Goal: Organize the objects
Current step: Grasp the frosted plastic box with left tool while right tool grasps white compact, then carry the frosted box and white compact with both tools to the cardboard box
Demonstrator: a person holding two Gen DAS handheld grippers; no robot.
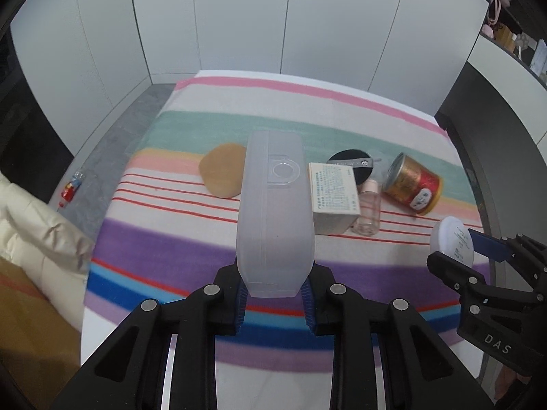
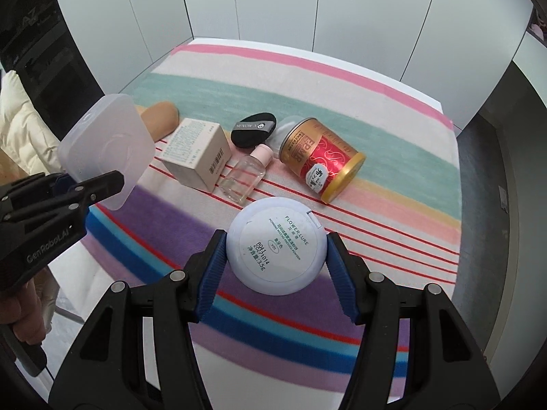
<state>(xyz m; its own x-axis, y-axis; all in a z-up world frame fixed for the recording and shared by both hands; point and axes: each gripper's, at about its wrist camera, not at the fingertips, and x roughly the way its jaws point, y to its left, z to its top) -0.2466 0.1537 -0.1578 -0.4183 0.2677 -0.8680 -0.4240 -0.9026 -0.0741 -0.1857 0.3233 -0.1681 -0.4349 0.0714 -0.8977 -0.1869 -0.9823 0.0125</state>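
Striped cloth (image 1: 191, 246) over table, white cabinet doors (image 1: 239, 17) at far side, cream puffy jacket (image 1: 37, 232) near left, grey floor (image 1: 112, 157) w/ small red item (image 1: 70, 189) left.

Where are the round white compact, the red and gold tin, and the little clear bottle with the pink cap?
Round white compact (image 2: 277, 245), right wrist view, on its printed label.
Red and gold tin (image 2: 321, 159), right wrist view, on its side wall.
Clear bottle (image 2: 244, 174), right wrist view, on its glass body.

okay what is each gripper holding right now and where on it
The left gripper clamps the near end of a frosted plastic case. The right gripper clamps a round white compact across its rim.
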